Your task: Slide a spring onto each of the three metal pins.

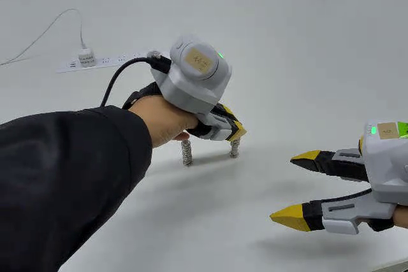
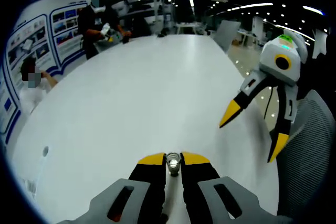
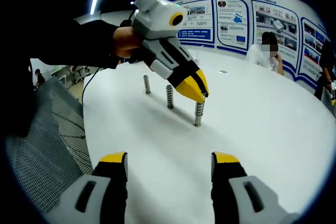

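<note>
**Last spring goes onto the third pin**

The left hand-held gripper [image 1: 236, 132], jaws pinched on the third spring [image 3: 199, 109], holds it on the nearest pin [image 3: 196, 124] on the white tabletop [image 1: 306, 62]. The neighbouring pin [image 3: 169, 96] and the farther pin [image 3: 146, 84] already wear springs. The right hand-held gripper [image 1: 294, 186] hangs apart, jaws wide. The likely next move is to seat the spring, let go and lift clear.

Finishes I can see from here
Bright metal spring [image 2: 172, 163], smooth matt table [image 1: 306, 62], glossy plastic left gripper [image 1: 238, 133], black cloth sleeve [image 1: 64, 170].
</note>
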`<state>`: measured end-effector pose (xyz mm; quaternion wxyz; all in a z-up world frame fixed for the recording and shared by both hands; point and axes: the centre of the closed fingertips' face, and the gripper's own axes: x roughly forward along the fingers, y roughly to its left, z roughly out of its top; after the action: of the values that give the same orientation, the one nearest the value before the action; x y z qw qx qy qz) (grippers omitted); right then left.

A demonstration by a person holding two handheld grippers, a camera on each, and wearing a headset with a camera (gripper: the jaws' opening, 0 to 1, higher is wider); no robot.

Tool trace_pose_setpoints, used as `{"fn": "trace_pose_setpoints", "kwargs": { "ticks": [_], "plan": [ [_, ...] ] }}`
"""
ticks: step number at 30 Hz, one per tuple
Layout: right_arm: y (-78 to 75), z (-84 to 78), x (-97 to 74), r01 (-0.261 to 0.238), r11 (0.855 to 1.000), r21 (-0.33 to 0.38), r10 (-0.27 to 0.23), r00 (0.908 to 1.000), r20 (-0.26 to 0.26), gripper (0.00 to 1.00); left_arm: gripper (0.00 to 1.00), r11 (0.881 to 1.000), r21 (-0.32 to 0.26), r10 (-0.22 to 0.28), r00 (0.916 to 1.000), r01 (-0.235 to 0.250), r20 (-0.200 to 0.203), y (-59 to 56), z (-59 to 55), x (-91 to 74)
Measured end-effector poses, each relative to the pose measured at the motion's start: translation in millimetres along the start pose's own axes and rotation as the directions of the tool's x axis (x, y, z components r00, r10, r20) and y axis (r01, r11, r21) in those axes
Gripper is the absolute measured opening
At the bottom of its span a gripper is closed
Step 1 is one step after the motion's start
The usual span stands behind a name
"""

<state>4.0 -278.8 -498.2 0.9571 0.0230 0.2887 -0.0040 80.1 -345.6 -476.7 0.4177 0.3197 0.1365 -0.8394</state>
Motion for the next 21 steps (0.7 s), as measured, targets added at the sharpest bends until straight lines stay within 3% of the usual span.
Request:
{"fn": "trace_pose_setpoints", "kwargs": {
  "ticks": [8, 21],
  "plan": [
    [0.3, -1.5, -0.2, 0.002, 1.0, 0.004, -0.002, 1.0, -0.002, 0.66, 0.11, 1.0, 0.016, 0.012, 0.9994, -0.011, -0.034, -1.6, -6.9, 6.5],
    [0.7, -2.9, -0.5, 0.003, 1.0, 0.008, -0.003, 1.0, -0.005, 0.66, 0.11, 1.0, 0.015, 0.021, 0.9982, -0.021, -0.055, 0.7, -13.9, 12.3]
  ]
}}
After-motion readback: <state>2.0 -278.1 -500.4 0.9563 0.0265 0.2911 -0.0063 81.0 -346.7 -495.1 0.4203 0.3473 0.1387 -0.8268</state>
